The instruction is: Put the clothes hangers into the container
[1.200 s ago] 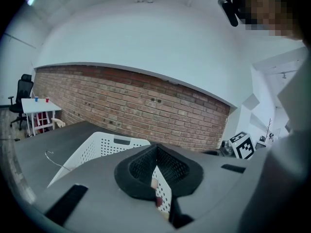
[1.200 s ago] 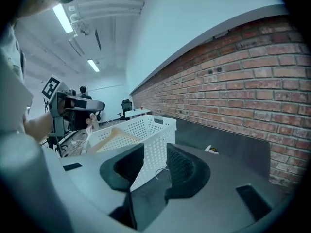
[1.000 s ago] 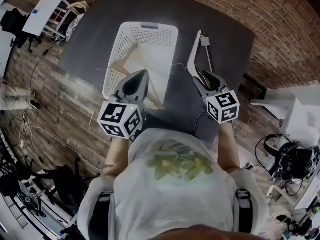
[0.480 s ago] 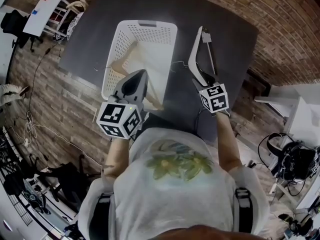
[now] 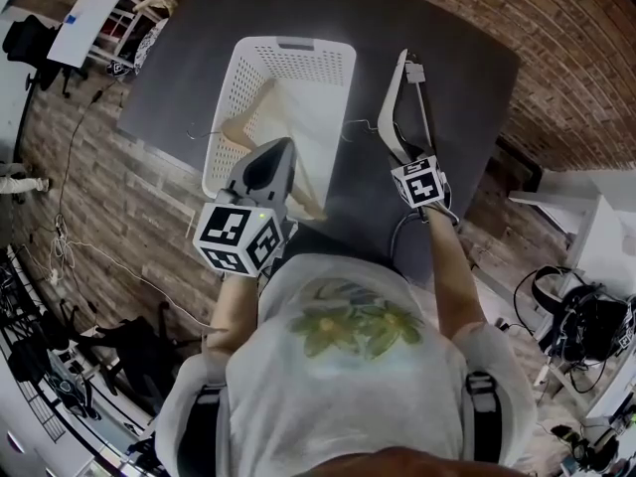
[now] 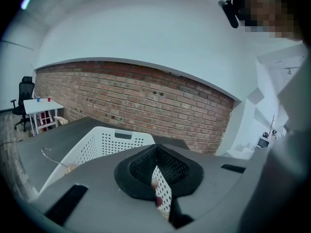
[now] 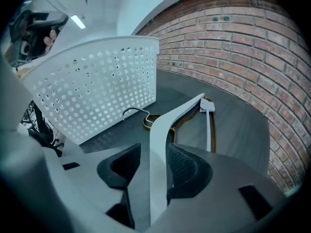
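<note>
Right gripper: jaws apart. An arm of the white hanger runs between them, with a gap on the left pad side. Left gripper: jaws together, empty, above the near end of the basket. Basket is white and perforated, holds one wooden hanger, whose wire hook pokes out past the left wall. White hanger lies flat on the dark table, outside and just right of the basket, hook toward the basket wall. Curved white body, thin bar with a clip at the far end.
</note>
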Motion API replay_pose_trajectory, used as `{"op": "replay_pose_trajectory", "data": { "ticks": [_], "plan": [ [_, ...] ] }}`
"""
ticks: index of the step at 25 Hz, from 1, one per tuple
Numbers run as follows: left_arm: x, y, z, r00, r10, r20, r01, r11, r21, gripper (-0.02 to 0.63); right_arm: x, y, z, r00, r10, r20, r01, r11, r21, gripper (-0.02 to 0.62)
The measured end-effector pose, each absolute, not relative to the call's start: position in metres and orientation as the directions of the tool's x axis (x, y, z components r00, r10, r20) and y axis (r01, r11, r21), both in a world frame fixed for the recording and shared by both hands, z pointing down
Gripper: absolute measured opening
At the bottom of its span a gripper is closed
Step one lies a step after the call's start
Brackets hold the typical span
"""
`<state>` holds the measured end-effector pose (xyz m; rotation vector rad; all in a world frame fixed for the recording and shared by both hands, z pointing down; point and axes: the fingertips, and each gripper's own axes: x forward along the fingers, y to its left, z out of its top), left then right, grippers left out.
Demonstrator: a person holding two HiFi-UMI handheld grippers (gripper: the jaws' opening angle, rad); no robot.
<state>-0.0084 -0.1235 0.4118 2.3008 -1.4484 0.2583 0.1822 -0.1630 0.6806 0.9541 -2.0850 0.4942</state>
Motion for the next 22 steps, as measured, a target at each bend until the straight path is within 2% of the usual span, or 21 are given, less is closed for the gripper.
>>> {"op": "replay_pose_trajectory", "data": {
  "ticks": [12, 15, 22],
  "plan": [
    [-0.014, -0.123, 0.416, 0.426, -0.824, 0.374, -0.902, -0.356, 0.243, 0.029, 0.181, -0.172, 0.716, -0.393, -0.408, 0.824, -0.769, 0.637, -0.052, 0.178],
    [-0.014, -0.122, 0.416, 0.423, -0.825, 0.374, -0.904, -0.352, 0.244, 0.029, 0.182, -0.172, 0.72, -0.389, -0.405, 0.828, -0.77, 0.636, -0.05, 0.147],
    [-0.014, -0.119, 0.417, 0.416, -0.829, 0.374, -0.906, -0.343, 0.248, 0.029, 0.182, -0.172, 0.72, -0.387, -0.397, 0.832, -0.766, 0.641, -0.05, 0.144]
  ]
}}
